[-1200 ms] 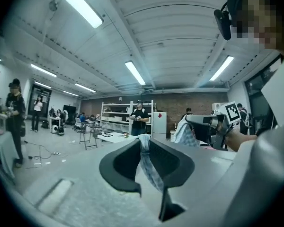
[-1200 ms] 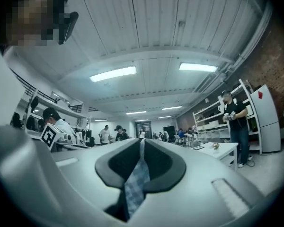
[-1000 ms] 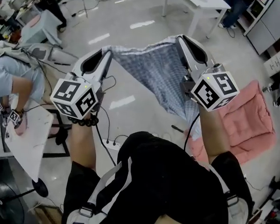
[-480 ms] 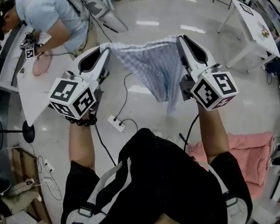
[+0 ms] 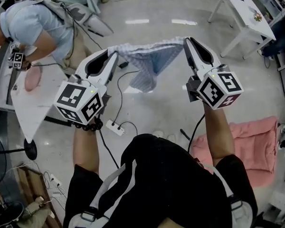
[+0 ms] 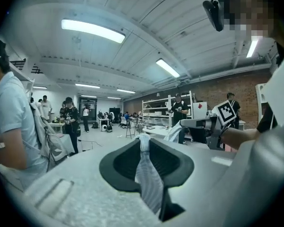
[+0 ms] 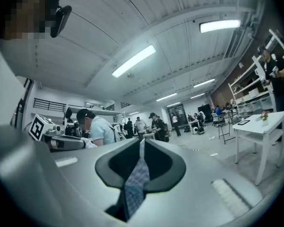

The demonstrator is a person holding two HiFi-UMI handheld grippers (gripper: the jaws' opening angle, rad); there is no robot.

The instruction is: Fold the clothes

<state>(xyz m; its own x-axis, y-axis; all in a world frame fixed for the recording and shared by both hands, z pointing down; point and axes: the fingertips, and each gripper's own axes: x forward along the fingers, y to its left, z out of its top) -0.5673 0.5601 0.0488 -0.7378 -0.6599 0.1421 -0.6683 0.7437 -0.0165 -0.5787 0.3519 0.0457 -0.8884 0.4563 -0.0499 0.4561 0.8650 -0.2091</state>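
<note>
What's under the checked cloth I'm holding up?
Below the checked cloth: glossy floor, a black cable leading to a white power strip. The floor directly behind its hanging fold is covered.

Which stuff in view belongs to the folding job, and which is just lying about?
Job: checked cloth, pinched by left gripper and right gripper.
Lying about: pink cloth on the floor, power strip, white table.
</note>
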